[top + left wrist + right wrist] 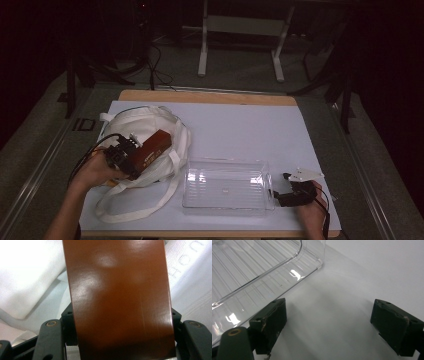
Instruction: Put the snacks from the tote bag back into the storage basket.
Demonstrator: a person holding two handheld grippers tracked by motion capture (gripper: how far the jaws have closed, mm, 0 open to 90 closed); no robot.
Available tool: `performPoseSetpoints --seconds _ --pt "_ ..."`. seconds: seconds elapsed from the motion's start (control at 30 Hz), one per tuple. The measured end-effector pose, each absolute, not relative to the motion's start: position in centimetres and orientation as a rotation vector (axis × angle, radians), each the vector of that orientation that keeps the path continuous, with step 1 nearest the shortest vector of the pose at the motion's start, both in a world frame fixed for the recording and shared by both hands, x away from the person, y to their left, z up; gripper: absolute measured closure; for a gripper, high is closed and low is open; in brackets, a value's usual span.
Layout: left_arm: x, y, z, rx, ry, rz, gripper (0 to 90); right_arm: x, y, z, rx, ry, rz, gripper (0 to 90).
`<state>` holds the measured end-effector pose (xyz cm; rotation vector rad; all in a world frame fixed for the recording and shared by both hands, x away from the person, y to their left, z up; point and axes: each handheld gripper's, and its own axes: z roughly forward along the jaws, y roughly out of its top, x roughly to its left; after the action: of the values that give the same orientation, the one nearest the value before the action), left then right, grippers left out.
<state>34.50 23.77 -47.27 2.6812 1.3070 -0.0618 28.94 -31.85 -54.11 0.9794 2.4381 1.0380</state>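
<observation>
The left gripper [131, 156] sits over the white fabric tote bag [131, 127], which lies near the left edge of the white rectangular surface [235, 125], toward its far-left corner. A glossy reddish-brown rectangular box [155, 145] lies on the bag, and one end of it sits between the left fingers [68, 327]. In the left gripper view the reddish-brown box [120, 297] spans the whole gap between the two black fingers: each long side of the box meets a finger pad, with no gap visible on either side. The fingers stand at a medium opening set by the width of the box and clamp it. The box extends away from the fingers over the white fabric of the bag [27, 277], whose printed strap shows on the right of that view.

The right gripper [285, 192] rests near the near-right corner of the surface, just beside the right end wall of a clear ribbed plastic tray [227, 200]. The tray stands near the middle of the near edge, just beside the loose straps of the bag. In the right gripper view the right fingers [270, 320] stand wide apart with bare surface [362, 270] between them. The corner of the clear tray [262, 272] lies just beyond the finger on the left of that view; whether it touches cannot be determined.
</observation>
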Motion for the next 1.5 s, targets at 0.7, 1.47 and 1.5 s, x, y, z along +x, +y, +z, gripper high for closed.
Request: performPoseSetpoints --seconds 0.7,1.47,1.5 --pt "35.5 23.4 -48.3 2.721 1.347 -0.194 37.2 28.9 -31.9 -54.1 0.980 2.438 1.038 13.4" --pt "35.2 23.2 -48.2 2.758 1.297 -0.185 41.3 28.9 -31.9 -54.1 0.980 2.439 1.038 13.5" --pt "35.2 23.2 -48.2 2.751 1.299 -0.184 41.4 28.9 -31.9 -54.1 0.980 2.439 1.038 13.4"
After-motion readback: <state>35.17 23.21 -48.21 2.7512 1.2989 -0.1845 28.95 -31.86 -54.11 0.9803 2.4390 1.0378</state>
